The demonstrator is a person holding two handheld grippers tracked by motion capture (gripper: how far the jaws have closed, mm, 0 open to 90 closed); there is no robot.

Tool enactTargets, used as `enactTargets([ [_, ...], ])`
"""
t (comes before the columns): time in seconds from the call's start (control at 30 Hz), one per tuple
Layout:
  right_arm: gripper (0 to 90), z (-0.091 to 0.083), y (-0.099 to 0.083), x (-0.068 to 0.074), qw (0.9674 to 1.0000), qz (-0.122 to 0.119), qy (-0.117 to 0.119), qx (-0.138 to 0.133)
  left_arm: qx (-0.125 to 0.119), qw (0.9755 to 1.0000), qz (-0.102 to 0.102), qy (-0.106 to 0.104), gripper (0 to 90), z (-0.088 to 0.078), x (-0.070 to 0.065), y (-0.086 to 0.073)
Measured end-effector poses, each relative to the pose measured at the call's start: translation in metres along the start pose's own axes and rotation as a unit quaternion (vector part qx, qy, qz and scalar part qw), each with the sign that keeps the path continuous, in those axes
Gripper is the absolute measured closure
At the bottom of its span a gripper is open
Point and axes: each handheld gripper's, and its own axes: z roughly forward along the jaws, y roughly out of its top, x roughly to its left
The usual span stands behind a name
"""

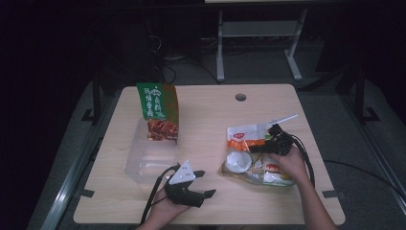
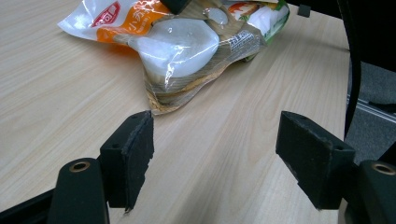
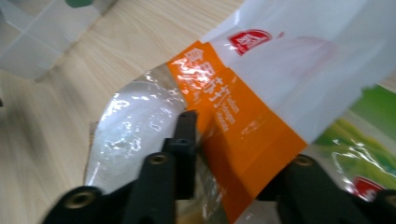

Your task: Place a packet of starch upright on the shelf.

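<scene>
Near the table's (image 1: 287, 201) right front edge lies a small heap of sealed snack packets; topmost is the orange-and-white packet (image 3: 252, 107), w/ a clear-window packet (image 2: 180, 46) showing a white round piece under it, and a green-printed packet (image 3: 369, 140) at the heap's far side. The right gripper (image 1: 274, 139) has its jaws either side of the orange-and-white packet's edge, film pinched betw. them and lifting off the heap. Judgement: light, soft, crinkly film, prob. slippery; it'll sag and fold, so a grip on the flat sealed edge is safer than on the puffed middle, and contents may crush. The left gripper (image 2: 215, 158) sits low at the front edge, mid-table, jaws wide apart w/ nothing betw. them, pointing toward the heap. Toward the left side stands a clear plastic bin (image 1: 143, 160); a tall green snack bag (image 1: 158, 110) stands upright in its far end, the rest of the bin looks bare.
</scene>
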Motion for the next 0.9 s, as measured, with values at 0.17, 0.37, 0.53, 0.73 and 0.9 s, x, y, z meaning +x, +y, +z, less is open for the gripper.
enactTargets([
  [0.17, 85.6, 0.000, 0.001, 0.008, 0.9998, -0.018, -0.002, 0.001, 0.001, 1.0000, -0.005, 0.000, 27.8, 0.000, 0.000, 0.000],
  [0.37, 88.9, -0.005, 0.000, 0.017, 0.9992, -0.036, 0.008, -0.015, 0.004, 0.9999, -0.010, -0.004, 27.8, 0.002, 0.000, 0.000],
  [0.53, 89.5, -0.012, -0.003, 0.028, 0.9977, -0.057, 0.009, -0.036, 0.005, 0.9999, -0.013, -0.008, 27.8, 0.004, -0.002, 0.000],
  [0.73, 89.6, -0.021, -0.007, 0.038, 0.9948, -0.077, 0.022, -0.063, 0.001, 0.9998, -0.020, -0.008, 27.8, 0.004, -0.001, 0.003],
  [0.9, 89.6, -0.028, -0.009, 0.052, 0.9900, -0.108, 0.032, -0.084, -0.006, 0.9996, -0.026, -0.006, 27.9, 0.006, 0.001, 0.009],
])
